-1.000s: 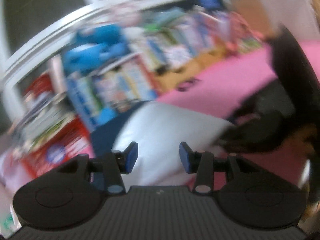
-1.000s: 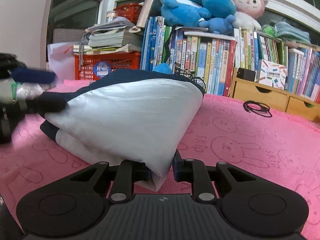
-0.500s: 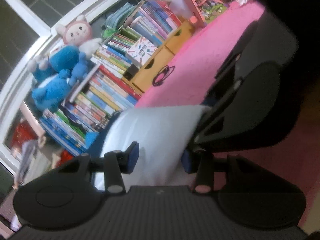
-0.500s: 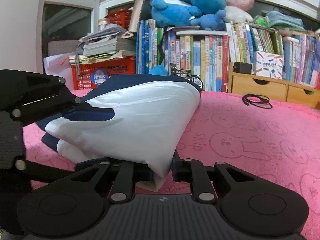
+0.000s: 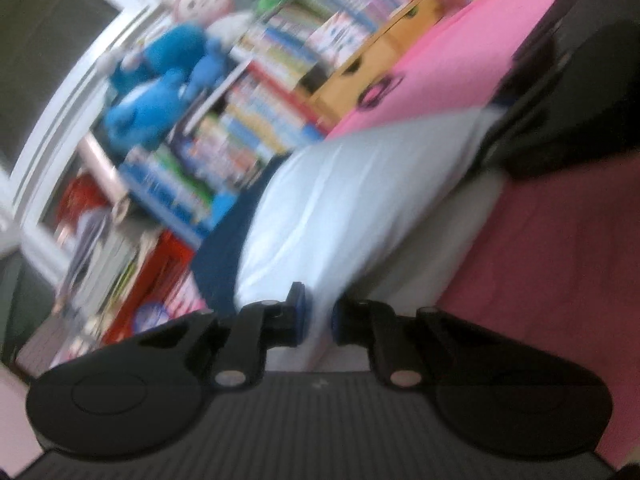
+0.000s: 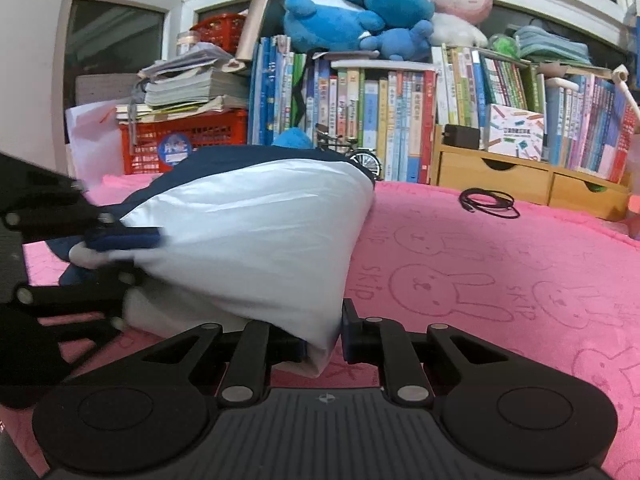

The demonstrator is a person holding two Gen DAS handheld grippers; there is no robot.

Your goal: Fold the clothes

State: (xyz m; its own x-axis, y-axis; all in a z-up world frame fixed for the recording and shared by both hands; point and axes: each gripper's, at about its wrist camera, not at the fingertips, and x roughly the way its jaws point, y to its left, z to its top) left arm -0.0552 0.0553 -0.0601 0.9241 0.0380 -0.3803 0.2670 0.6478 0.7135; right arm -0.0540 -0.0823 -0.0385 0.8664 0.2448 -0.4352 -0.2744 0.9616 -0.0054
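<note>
A folded white and navy garment (image 6: 256, 232) lies bunched on the pink rabbit-print mat (image 6: 500, 280). My right gripper (image 6: 325, 340) is shut on the garment's near white corner, which hangs between its pads. In the blurred left wrist view, my left gripper (image 5: 317, 316) is closing, and white cloth (image 5: 340, 208) sits pinched between its blue pads. From the right wrist view, the left gripper (image 6: 116, 248) grips the garment's left end, one blue pad lying on top of the fabric. The right gripper (image 5: 516, 128) appears as a dark shape at the garment's far end.
Along the back stands a row of books (image 6: 360, 120) with plush toys (image 6: 360, 12) on top. A red basket (image 6: 188, 148) holding stacked papers is at the left, a wooden drawer box (image 6: 520, 180) at the right. A coiled black cable (image 6: 488, 202) lies on the mat.
My left gripper came in and down onto the garment's left end, and its jaws narrowed around the cloth. The right gripper kept its hold and stayed in place.
</note>
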